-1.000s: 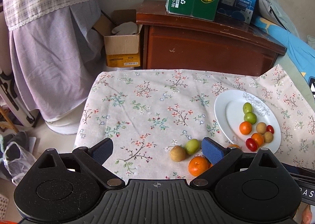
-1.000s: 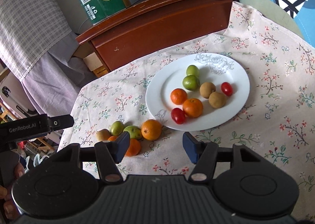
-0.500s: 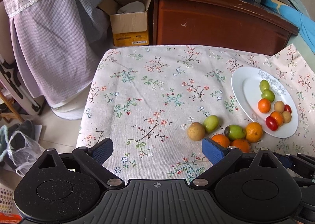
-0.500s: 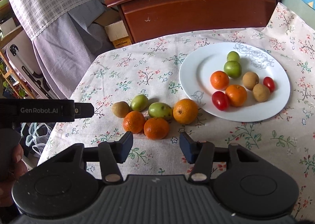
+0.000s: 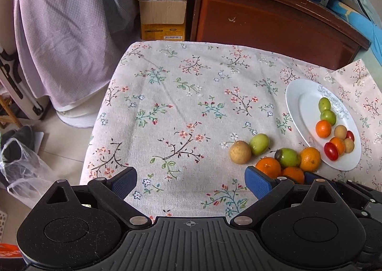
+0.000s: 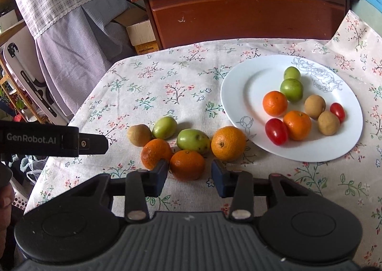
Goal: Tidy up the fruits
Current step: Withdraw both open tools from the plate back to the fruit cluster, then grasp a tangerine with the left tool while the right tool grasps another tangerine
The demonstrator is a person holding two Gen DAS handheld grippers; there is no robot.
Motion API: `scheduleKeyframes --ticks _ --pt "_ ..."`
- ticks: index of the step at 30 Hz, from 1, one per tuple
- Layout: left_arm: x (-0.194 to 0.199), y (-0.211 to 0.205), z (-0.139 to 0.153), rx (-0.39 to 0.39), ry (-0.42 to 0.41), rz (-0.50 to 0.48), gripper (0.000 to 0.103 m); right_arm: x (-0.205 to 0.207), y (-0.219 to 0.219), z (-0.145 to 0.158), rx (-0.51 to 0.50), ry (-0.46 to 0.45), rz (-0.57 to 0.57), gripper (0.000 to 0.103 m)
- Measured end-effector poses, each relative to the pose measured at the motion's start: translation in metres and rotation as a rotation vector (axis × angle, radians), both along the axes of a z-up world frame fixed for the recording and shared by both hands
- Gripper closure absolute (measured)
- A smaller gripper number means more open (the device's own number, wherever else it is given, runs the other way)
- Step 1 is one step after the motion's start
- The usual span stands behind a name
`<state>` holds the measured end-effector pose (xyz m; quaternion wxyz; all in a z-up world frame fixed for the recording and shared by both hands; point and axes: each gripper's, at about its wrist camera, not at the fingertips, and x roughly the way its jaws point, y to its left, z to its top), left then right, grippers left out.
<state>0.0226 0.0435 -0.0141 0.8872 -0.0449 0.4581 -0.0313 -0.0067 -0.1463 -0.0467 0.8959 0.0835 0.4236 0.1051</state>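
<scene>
The right gripper (image 6: 188, 175) has dropped in close, and its jaws are closing around the nearest tangerine (image 6: 187, 164), which sits between them; the left pad looks to be at its skin, the right pad just clear, so nothing is pinched yet. Next comes the lift, I'd say. The left gripper (image 5: 191, 181) has sunk a little and hangs spread wide over bare cloth. Five more loose fruits cluster beyond at twelve o'clock. The white plate (image 6: 241, 94), at two o'clock, already holds eight.

Daylit room; wooden cabinet (image 5: 267, 15), checked curtain (image 5: 66, 32), cardboard box (image 5: 163, 15) on floor
</scene>
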Motion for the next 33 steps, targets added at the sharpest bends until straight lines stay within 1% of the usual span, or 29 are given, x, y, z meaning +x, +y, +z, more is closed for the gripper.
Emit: scheduleKeyframes --ticks 2,5,8,13,18,22,24,27,28,29,33 --pt "0.0 -0.002 -0.001 -0.003 0.007 -0.009 0.005 0.001 0.0 0.001 0.007 -0.003 0.009 0.071" --pt "-0.003 -0.007 -0.001 0.001 -0.002 -0.032 0.005 0.0 -0.002 0.002 0.014 0.008 0.005 0.071" --pt "-0.005 -0.012 -0.002 0.006 -0.013 -0.056 0.005 -0.004 -0.009 0.008 0.028 0.031 -0.028 0.071" --pt "-0.007 -0.024 -0.005 -0.015 -0.019 -0.102 0.006 -0.015 -0.024 0.02 -0.021 0.065 -0.09 0.071" --pt "-0.009 -0.04 -0.01 -0.046 -0.045 -0.152 0.006 -0.026 -0.041 0.041 -0.039 0.041 -0.142 0.071" --pt "-0.01 -0.051 -0.015 -0.063 -0.065 -0.177 0.007 -0.04 -0.054 0.053 -0.01 0.023 -0.193 0.071" --pt "-0.008 -0.054 -0.017 -0.078 -0.071 -0.173 0.011 -0.045 -0.06 0.055 0.004 0.026 -0.225 0.071" --pt "-0.007 -0.057 -0.019 -0.101 -0.078 -0.178 0.022 -0.043 -0.065 0.053 0.021 0.034 -0.25 0.071" --pt "-0.006 -0.057 -0.019 -0.107 -0.078 -0.181 0.028 -0.043 -0.065 0.052 0.022 0.035 -0.254 0.071" --pt "-0.006 -0.058 -0.019 -0.109 -0.078 -0.182 0.031 -0.042 -0.065 0.052 0.025 0.036 -0.257 0.071" --pt "-0.004 -0.06 -0.02 -0.096 -0.096 -0.176 0.033 -0.04 -0.063 0.052 0.039 0.029 -0.249 0.071"
